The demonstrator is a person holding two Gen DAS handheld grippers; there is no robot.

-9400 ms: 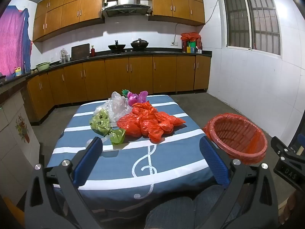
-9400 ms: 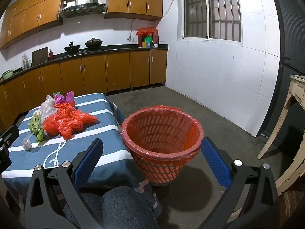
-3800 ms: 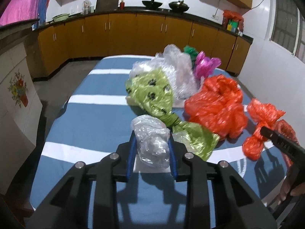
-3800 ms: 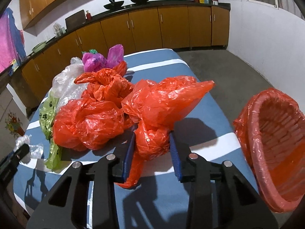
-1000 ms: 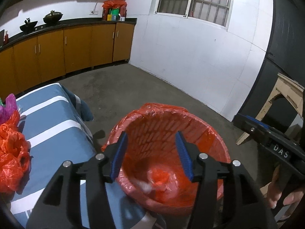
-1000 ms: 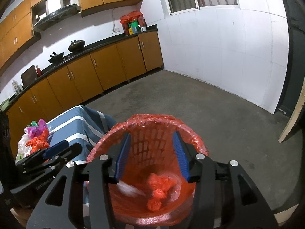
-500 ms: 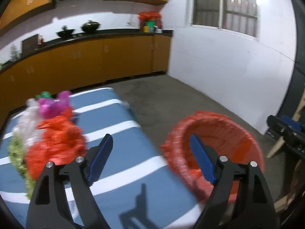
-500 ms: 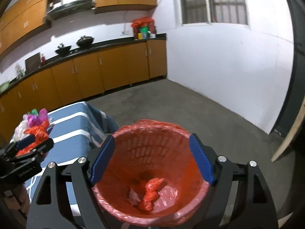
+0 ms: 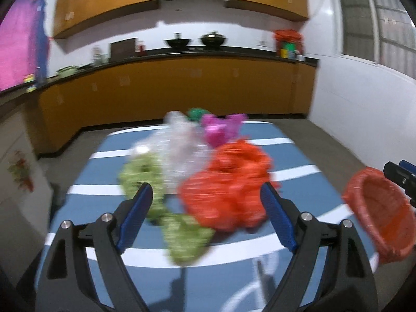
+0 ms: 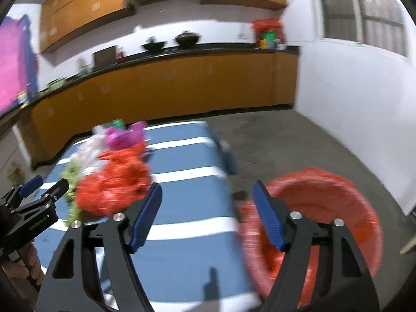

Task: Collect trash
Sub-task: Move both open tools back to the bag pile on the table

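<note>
A heap of crumpled plastic bags lies on the blue striped table (image 9: pixel 234 280): red bags (image 9: pixel 228 189), a green bag (image 9: pixel 182 236), a clear bag (image 9: pixel 179 143) and a magenta bag (image 9: pixel 221 130). My left gripper (image 9: pixel 205 218) is open and empty, above the table's near part, facing the heap. My right gripper (image 10: pixel 206 215) is open and empty, above the table's right edge (image 10: pixel 228 182), between the red bags (image 10: pixel 111 184) and the red-lined trash basket (image 10: pixel 325 218). The basket also shows in the left wrist view (image 9: pixel 379 210). Both views are motion-blurred.
Orange kitchen cabinets (image 9: pixel 182 93) with a dark counter line the back wall. A white tiled wall (image 10: pixel 358 98) and bare concrete floor (image 10: pixel 299 140) lie to the right. The left gripper shows at the left of the right wrist view (image 10: pixel 39 192).
Both grippers have swung left from over the basket back towards the table. The left one now faces the heap of bags; the basket has slid to the right of both views.
</note>
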